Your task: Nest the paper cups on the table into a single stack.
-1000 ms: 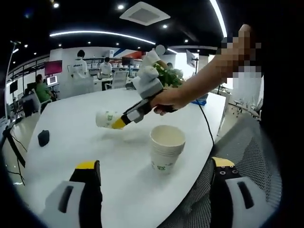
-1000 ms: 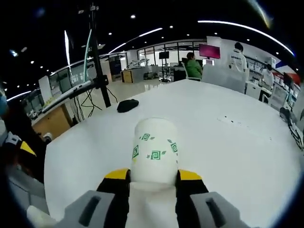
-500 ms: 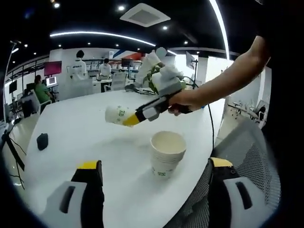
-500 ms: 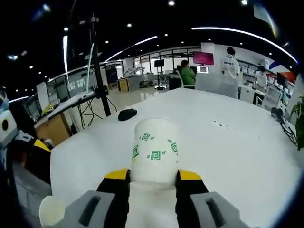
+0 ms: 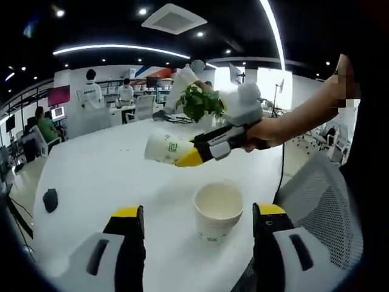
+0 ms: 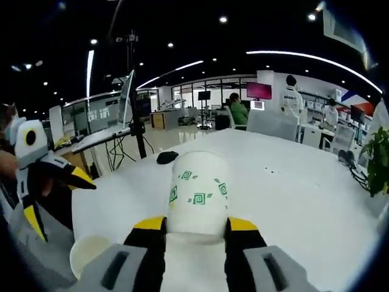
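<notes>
Near the bench (image 5: pixel 91 176) edge stands a cup stack (image 5: pixel 218 211); the right tool (image 6: pixel 196 226) pinches a paper cup (image 6: pixel 197 190), rim hidden. The left tool (image 5: pixel 197 213) gapes wide.

Left gripper (image 5: pixel 197 222) low at the table (image 5: pixel 91 176) edge, jaws wide apart w/ nothing between the pads. Just ahead of it stands a stack of paper cups (image 5: pixel 218 212), upright, mouth open, green print near the base. Above and behind the stack, the right gripper (image 5: pixel 193 156) comes in from the right, held by a hand (image 5: pixel 260 135), jaws clamped on a single paper cup (image 5: pixel 165 148) lying sideways in the air, base pointing left. Green plant (image 5: pixel 199 103) behind it. Small dark object (image 5: pixel 50 199) on the table far left. Mesh chair (image 5: pixel 319 201) at right. People at desks in the bkgd.
</notes>
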